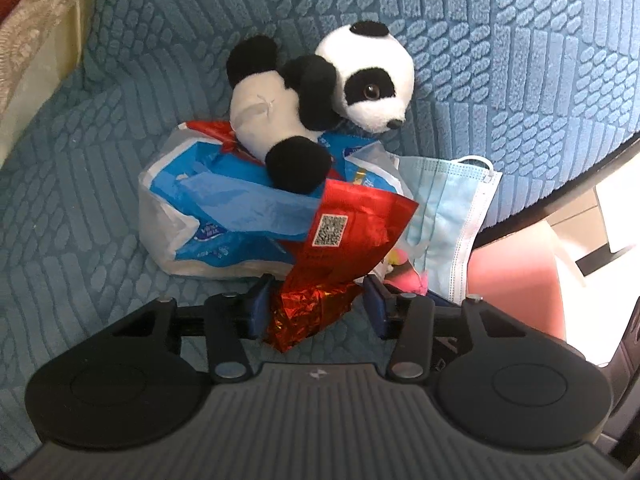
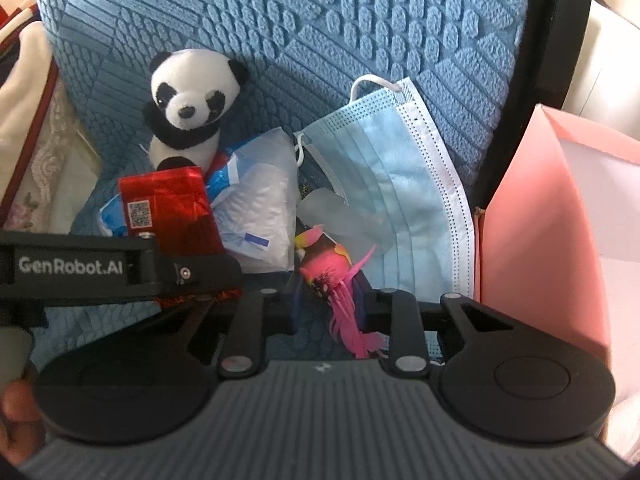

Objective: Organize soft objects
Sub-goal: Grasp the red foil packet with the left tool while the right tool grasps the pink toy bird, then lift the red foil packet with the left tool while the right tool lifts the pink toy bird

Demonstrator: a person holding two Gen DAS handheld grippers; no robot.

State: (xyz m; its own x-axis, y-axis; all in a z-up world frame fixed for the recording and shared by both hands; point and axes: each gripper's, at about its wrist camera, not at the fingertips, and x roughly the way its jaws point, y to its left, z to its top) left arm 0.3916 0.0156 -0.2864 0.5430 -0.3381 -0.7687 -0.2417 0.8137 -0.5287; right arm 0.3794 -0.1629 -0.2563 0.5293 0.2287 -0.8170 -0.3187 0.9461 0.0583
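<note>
Left wrist view: the red foil bag [image 1: 320, 280] sits crumpled between the left gripper [image 1: 316, 306] fingers, half-closed, apparently pinching it to lift it off the tissue pack [image 1: 192, 208] on the blue chair [image 1: 520, 40]. The right gripper [image 2: 326, 300] pinches a pink feathered toy [image 2: 328, 268], beside the face mask [image 2: 400, 168]. The panda [image 1: 320, 92] lies atop the pile.
</note>
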